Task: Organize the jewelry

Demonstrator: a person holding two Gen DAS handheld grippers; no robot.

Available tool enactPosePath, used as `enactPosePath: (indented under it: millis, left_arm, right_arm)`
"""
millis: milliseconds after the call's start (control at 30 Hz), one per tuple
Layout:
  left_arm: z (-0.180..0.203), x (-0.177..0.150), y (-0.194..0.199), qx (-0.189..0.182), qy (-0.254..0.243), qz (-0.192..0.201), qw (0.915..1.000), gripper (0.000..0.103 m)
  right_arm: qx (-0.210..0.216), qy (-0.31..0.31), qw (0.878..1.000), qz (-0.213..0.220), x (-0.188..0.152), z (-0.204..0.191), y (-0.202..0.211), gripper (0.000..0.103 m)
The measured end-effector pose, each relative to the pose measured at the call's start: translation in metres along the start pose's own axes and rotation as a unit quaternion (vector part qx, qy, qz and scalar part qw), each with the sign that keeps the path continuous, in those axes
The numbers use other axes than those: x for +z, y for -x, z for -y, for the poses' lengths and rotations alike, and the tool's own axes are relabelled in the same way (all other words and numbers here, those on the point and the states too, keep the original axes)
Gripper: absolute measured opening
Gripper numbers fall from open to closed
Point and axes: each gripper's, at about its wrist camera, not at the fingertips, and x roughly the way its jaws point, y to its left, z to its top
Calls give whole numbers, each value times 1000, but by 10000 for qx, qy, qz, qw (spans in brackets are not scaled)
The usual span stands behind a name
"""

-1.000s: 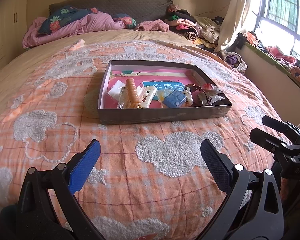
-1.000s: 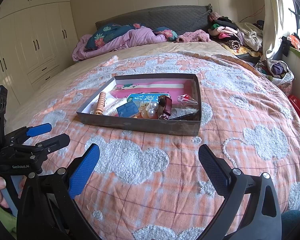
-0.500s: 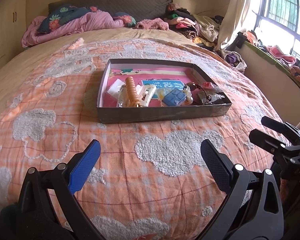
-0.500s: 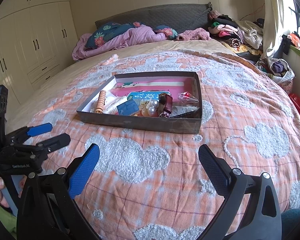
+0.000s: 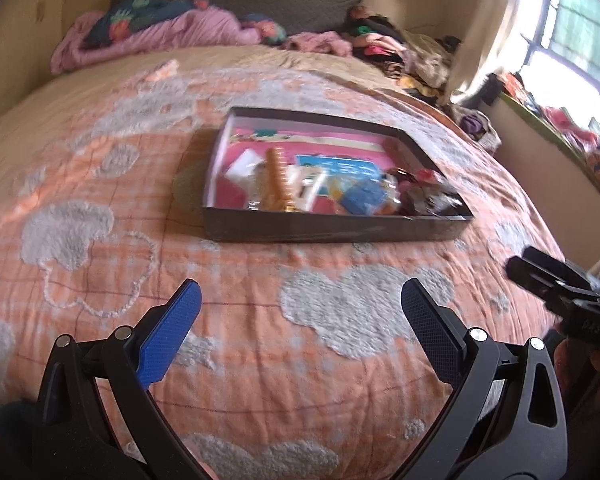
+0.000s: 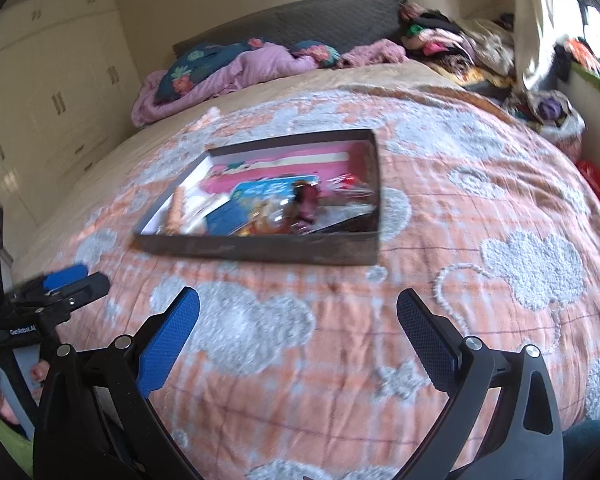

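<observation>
there is one dark flat box [image 5: 332, 230] on the bed, sitting on the orange blanket [image 5: 260, 344] with fluffy white cloud shapes. the jewelry and other small things lie in a jumble inside the box. the pictures are blurry, so the small things cannot all be counted. inside the box there is one tan beaded piece [image 5: 275, 178] toward its left side, one blue square thing [image 5: 362, 197] near its middle, one blue card with writing [image 6: 268, 189] just behind that, and a dark reddish lump [image 6: 306, 202] toward its right side. the writing on the card is too blurry to read. the floor of the box is pink.

there are two hand-held grippers. the left hand-held gripper [image 5: 298, 322] is spread wide, holds nothing, and touches nothing. it hangs over the blanket on the near side of the box, well apart from it. the right hand-held gripper [image 6: 298, 326] is spread wide too, with nothing between its fingers, also on the near side of the box and apart from it.

in the right wrist view the left tool shows at the edge, left of the box, and white letters on it read something like "genrobot.ai". behind the box lie one pink quilt [image 6: 236, 74] and a pile of clothes [image 6: 460, 42].
</observation>
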Motion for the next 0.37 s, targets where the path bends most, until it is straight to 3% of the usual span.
enactPosePath:
  millis: [100,200,300,367]
  left_arm:
    - [-35,23,-20,664,292,-207,9972,94]
    - [-81,52,-44,1225,749,-372,9889,94]
    - [-144,92,-79,2005,1237,-374,9711,94]
    - [-174,108,-100,2255,1539,-457,9609,94]
  right_arm:
    - [-256,-271,9993,32,20,36,-6,98]
    - [-913,-508,9945,55,46,89,-23,98]
    - [-1832,-833,9795,-90,69,157,-50,98]
    - [-2399,-918,9660,-288,76,197,-69,98]
